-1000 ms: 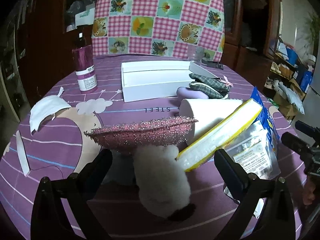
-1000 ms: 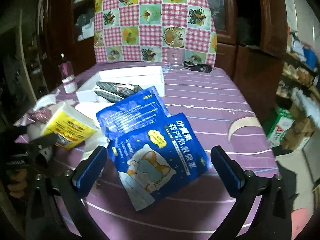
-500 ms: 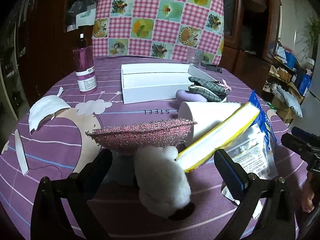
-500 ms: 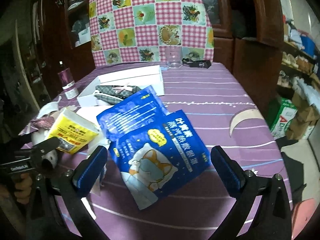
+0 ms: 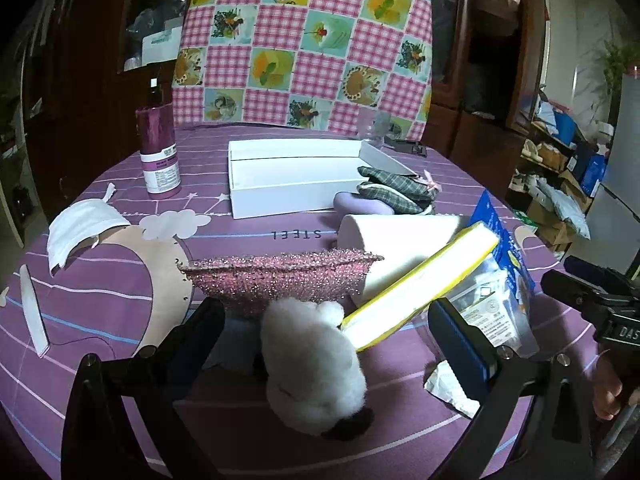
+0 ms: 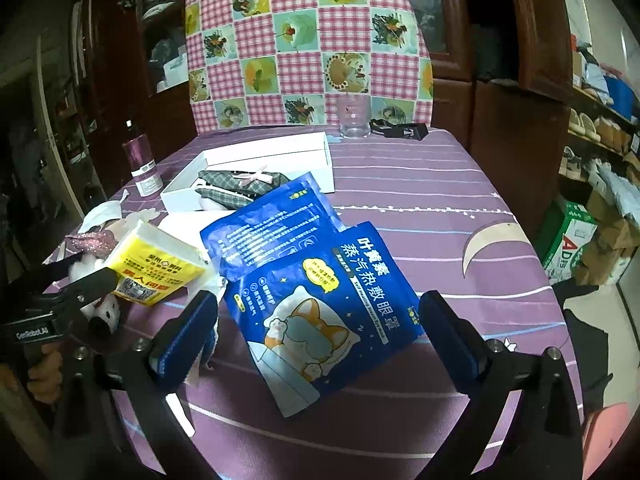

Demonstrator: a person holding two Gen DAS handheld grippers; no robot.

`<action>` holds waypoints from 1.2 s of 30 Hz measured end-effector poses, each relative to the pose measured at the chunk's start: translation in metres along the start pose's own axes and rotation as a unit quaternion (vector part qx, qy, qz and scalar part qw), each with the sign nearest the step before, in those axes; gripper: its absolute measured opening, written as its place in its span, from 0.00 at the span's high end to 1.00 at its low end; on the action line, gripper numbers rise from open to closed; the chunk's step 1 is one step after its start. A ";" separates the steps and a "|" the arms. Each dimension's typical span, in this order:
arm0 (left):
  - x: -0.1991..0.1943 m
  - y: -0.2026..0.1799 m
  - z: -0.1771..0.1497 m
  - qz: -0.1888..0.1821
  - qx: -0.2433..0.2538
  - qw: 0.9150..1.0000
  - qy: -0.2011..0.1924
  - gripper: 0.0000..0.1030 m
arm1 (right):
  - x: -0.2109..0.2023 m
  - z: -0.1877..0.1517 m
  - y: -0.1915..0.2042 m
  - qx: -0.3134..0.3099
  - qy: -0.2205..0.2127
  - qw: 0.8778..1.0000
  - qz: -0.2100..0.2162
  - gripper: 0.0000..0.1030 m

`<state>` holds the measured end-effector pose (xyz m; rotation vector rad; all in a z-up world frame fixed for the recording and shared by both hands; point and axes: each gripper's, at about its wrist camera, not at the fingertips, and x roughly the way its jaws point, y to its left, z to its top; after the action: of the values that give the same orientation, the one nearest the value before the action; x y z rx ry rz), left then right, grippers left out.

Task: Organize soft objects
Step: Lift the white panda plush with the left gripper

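My left gripper (image 5: 328, 344) is open, its fingers on either side of a white fluffy toy (image 5: 312, 364) lying on the purple tablecloth. Behind the toy rests a pink glittery scrubber (image 5: 280, 280), a yellow tissue pack (image 5: 420, 284) and a white roll (image 5: 400, 236). A plaid fabric piece (image 5: 396, 188) lies at the right end of the white box (image 5: 288, 176). My right gripper (image 6: 316, 328) is open above two blue eye-mask packets (image 6: 320, 280). The right wrist view also takes in the tissue pack (image 6: 156, 264), the plaid piece (image 6: 240, 184) and the box (image 6: 280, 152).
A purple bottle (image 5: 158, 148) stands at the back left, with a white face mask (image 5: 80, 228) near the left edge. A glass (image 6: 354, 116) and a black clip (image 6: 396, 130) sit at the far edge. A checked cloth covers a chair behind the table.
Both grippers have crept slightly forward and lower toward the table; the toy and packets look a little nearer. Nothing was taken hold of or let go.
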<state>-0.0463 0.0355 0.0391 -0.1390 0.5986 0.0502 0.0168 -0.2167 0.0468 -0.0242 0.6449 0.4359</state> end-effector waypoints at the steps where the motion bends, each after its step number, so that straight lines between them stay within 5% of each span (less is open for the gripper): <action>1: 0.000 -0.001 0.000 0.000 0.001 1.000 0.000 0.00 | 0.001 0.000 0.000 0.000 0.004 1.000 0.001 0.03; 8: 0.001 -0.003 0.001 -0.002 0.006 1.000 0.002 0.01 | 0.000 -0.004 0.007 -0.018 0.002 1.000 0.008 0.05; 17: 0.003 -0.004 -0.001 -0.005 0.007 1.000 0.011 0.17 | -0.003 -0.003 0.004 -0.012 -0.006 1.000 -0.018 0.05; 36: -0.001 -0.001 0.000 -0.014 -0.005 1.000 0.002 0.16 | 0.001 -0.006 0.013 -0.034 0.008 0.999 -0.008 0.07</action>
<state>-0.0475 0.0344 0.0398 -0.1565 0.6007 0.0254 0.0092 -0.2056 0.0430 -0.0978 0.6441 0.4419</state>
